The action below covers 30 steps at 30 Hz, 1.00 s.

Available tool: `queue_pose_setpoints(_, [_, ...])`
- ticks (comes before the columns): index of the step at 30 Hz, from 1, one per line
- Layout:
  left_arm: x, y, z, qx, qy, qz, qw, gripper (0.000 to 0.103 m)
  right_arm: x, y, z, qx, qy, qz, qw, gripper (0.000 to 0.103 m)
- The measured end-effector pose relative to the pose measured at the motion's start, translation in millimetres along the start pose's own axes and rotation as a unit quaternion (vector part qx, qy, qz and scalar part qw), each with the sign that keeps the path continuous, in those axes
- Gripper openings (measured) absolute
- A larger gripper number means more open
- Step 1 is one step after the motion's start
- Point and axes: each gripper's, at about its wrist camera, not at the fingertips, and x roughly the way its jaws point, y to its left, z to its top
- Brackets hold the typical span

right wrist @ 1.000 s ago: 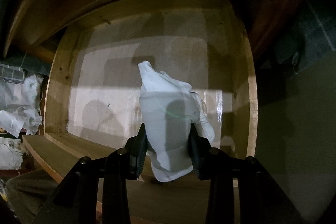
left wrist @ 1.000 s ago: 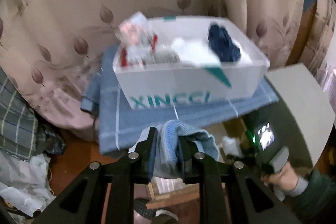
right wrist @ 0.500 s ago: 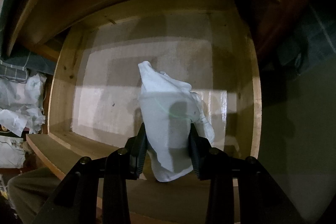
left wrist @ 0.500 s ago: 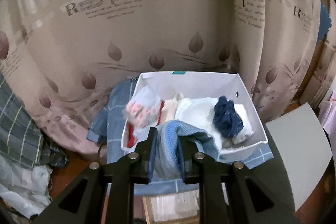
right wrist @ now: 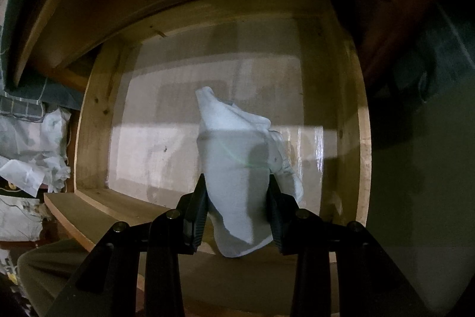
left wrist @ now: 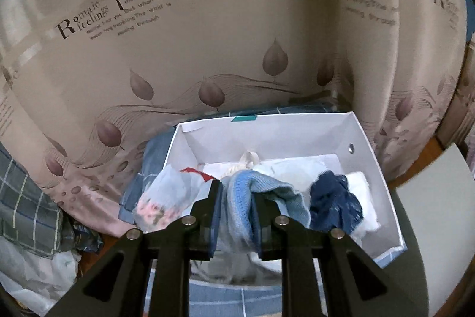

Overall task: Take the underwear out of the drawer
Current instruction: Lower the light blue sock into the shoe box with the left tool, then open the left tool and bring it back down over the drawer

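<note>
Left gripper (left wrist: 236, 214) is pinching a blue knit garment (left wrist: 261, 195) over the white box (left wrist: 383, 180), which is holding a navy piece (left wrist: 334, 204) and white pieces; only this view is showing the leaf-print curtain (left wrist: 207, 43). Right gripper (right wrist: 237, 211) is clamping white underwear (right wrist: 237, 159) above the wooden drawer (right wrist: 98, 121), seen only here.

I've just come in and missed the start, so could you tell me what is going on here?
A person is emptying a wooden drawer of underwear with a handheld gripper in each hand. The left gripper is shut on a light blue garment and holds it above a white box that already contains other pieces, including a navy one. The right gripper is shut on a white garment above the drawer, whose floor otherwise looks bare.
</note>
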Motion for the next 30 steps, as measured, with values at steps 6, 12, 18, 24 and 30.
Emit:
queue_pose_setpoints(6, [33,-2,-8,0.001,0.026,0.001,0.9997,0.018,1,0,1,0.0,0.0,0.002,1.0,0.034])
queue_pose_setpoints(12, [56,-7,-17,-0.001,0.051,0.0,0.9987,0.021,1,0,1,0.0,0.001,0.001,1.0,0.034])
queue_pose_setpoints(18, [51,-14,-21,0.014,0.038,0.017,0.999,0.029,3,0,2,0.0,0.001,-0.002,1.0,0.034])
queue_pose_setpoints(24, [36,-12,-26,0.017,0.014,0.013,0.9997,0.043,7,1,0,-0.003,0.001,-0.003,1.0,0.034])
queue_pose_setpoints(30, [18,-13,-36,0.025,-0.012,0.019,0.9994,0.049,7,0,1,-0.002,0.0,-0.007,1.0,0.034])
